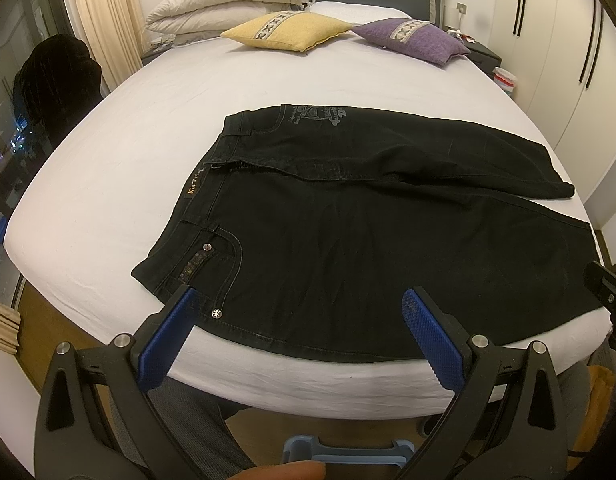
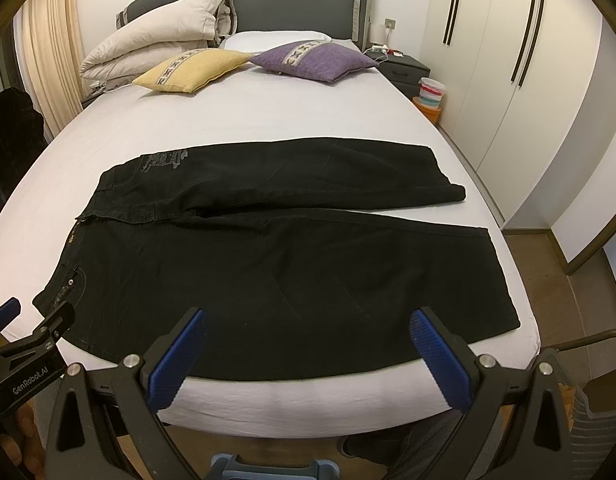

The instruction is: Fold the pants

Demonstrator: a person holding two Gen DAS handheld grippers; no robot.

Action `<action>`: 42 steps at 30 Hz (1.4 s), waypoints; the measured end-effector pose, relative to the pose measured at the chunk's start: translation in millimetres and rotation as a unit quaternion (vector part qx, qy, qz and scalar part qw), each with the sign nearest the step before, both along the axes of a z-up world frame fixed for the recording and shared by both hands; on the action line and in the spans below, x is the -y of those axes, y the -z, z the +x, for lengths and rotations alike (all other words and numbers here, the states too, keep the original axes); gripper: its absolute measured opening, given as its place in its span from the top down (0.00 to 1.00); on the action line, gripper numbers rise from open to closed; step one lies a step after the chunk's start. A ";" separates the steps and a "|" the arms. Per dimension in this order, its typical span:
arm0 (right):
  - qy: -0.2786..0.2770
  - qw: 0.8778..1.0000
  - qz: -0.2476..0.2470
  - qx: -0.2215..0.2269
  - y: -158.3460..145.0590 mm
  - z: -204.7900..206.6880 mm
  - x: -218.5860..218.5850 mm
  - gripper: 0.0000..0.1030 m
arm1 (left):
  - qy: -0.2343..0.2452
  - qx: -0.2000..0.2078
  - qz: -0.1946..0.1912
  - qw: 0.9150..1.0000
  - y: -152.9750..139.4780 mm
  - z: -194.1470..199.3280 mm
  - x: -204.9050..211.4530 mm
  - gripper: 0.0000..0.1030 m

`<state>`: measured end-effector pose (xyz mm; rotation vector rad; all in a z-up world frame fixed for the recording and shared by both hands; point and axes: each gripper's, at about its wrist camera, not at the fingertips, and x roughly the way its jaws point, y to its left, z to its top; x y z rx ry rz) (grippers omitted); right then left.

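Observation:
Black pants [image 1: 368, 232] lie flat across the foot of the white bed [image 1: 156, 128], waistband to the left and both legs spread to the right; they also show in the right wrist view [image 2: 276, 264]. My left gripper [image 1: 300, 300] is open and empty, hovering over the near hip pocket and the pants' front edge. My right gripper [image 2: 308, 320] is open and empty, hovering over the near leg at the bed's front edge. The left gripper's body [image 2: 32, 340] shows at the left of the right wrist view.
A yellow cushion [image 2: 192, 68], a purple cushion [image 2: 316, 60] and a folded duvet [image 2: 156, 36] lie at the head of the bed. A nightstand [image 2: 404, 68] and white wardrobe doors [image 2: 508, 80] stand on the right. A mesh chair [image 2: 596, 420] is at the near right.

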<state>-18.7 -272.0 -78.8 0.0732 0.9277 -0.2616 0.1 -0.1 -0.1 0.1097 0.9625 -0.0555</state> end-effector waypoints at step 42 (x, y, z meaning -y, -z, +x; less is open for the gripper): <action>-0.462 0.882 0.033 -0.089 69.7 348.4 113.8 0.34 | 0.384 -0.170 0.056 0.906 126.9 469.0 -1.3 0.22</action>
